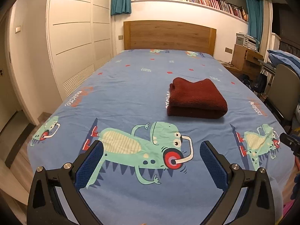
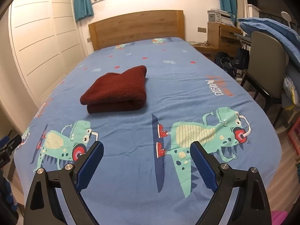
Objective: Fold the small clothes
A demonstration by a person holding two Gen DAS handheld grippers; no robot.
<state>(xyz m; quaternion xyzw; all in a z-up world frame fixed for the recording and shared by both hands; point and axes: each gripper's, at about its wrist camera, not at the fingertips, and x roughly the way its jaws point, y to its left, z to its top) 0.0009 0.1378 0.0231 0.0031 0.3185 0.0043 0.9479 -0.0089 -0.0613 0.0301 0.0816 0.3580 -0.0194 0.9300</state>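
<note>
Left wrist view: the dark red folded cloth (image 1: 196, 98) lies on the bed (image 1: 120, 86), roughly midway between the headboard end and the foot, a little nearer the bed's right-hand edge as this camera sees it. It sits as a thick rectangular bundle of several layers, with the rounded fold facing the foot of the bed and the looser corners peaking up toward the headboard. The left gripper (image 1: 151, 161) hangs above the foot end with its blue pads spread wide and nothing between them; the cloth is well apart from it, ahead and slightly to the right. In the right wrist view the same cloth (image 2: 116, 90) lies ahead and to the left of the right gripper (image 2: 147, 161), whose jaws also stand wide with only printed sheet showing between them. Neither tool touches the bundle.

Judging by its fuzzy, towel-like surface, the cloth looks soft, light and limp, not slippery and in no way fragile. It would sag and open up if lifted by one layer only. A safer hold seems to be across the rounded folded edge, pinching all layers at once, or one gripper at each near corner so the bundle keeps its shape. The fold already looks complete.
</note>
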